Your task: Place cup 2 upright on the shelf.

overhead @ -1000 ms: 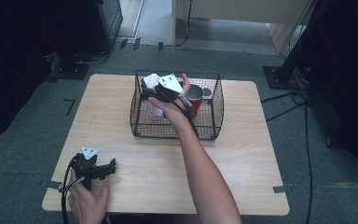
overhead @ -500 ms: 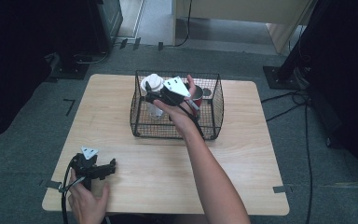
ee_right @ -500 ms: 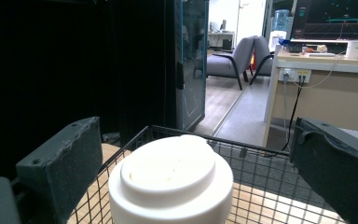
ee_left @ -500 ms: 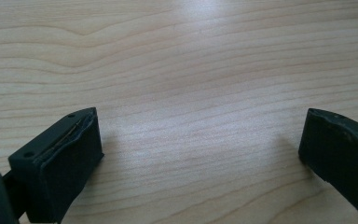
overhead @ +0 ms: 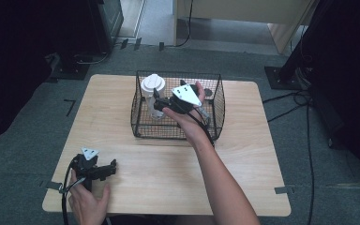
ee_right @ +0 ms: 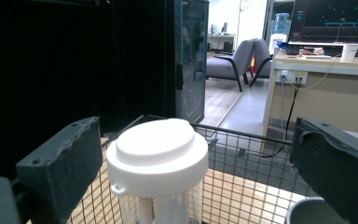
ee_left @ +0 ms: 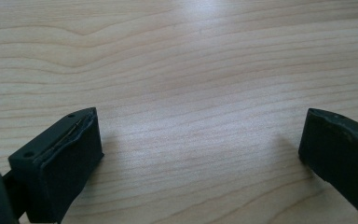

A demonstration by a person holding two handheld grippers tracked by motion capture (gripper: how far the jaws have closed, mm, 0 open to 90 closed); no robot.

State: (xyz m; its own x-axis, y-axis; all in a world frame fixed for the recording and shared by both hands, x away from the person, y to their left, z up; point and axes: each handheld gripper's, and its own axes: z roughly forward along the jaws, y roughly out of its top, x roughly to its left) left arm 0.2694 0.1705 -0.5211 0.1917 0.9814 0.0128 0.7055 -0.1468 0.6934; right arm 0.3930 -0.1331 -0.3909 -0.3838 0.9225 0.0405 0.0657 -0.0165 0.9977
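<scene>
Right gripper (overhead: 157,104), jaws wide and empty, held level over the wire basket (overhead: 218,110) with the white-lidded clear jar (overhead: 153,91) between its pads untouched, jar upright in the basket's far-left corner, no readable label; left gripper (overhead: 114,165) open, resting on the wooden table (overhead: 243,154).

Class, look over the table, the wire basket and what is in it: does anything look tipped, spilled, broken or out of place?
Nothing stands out. The white-lidded jar stands upright in the wire basket, lid on, with no spill on the table. The right claw is open beside the jar.
</scene>
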